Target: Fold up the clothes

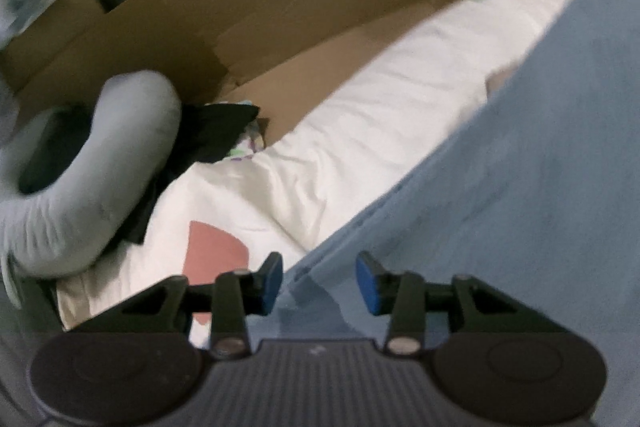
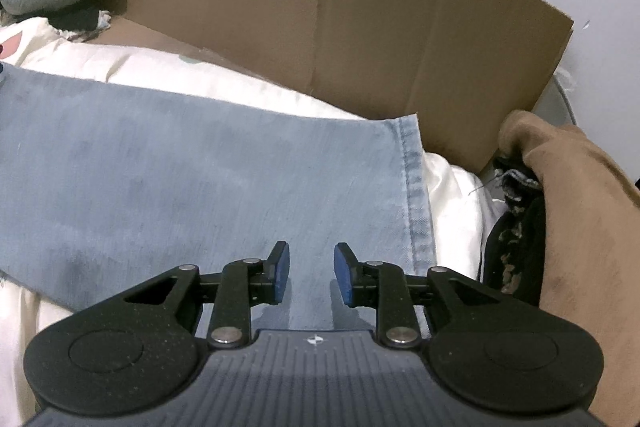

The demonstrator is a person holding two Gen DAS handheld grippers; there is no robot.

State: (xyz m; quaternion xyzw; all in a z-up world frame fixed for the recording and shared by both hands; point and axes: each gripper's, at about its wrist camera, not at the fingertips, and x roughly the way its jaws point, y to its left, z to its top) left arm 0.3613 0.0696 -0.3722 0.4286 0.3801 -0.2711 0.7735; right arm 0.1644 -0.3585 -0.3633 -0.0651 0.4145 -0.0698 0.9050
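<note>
Light blue jeans [image 2: 200, 163] lie flat on a white bedsheet [image 2: 452, 195], with the stitched hem [image 2: 416, 195] at the right. My right gripper [image 2: 311, 277] is open and empty, just above the denim near the hem. In the left wrist view the jeans [image 1: 500, 195] fill the right side, and my left gripper [image 1: 320, 283] is open and empty over their edge, beside the white sheet [image 1: 360, 131]. The left wrist view is blurred.
A cardboard wall [image 2: 320, 19] stands behind the bed. A grey neck pillow [image 1: 80, 179] and dark clothes [image 1: 208, 135] lie at the left. A brown garment [image 2: 580, 211] and a dark patterned one [image 2: 512, 239] lie at the right.
</note>
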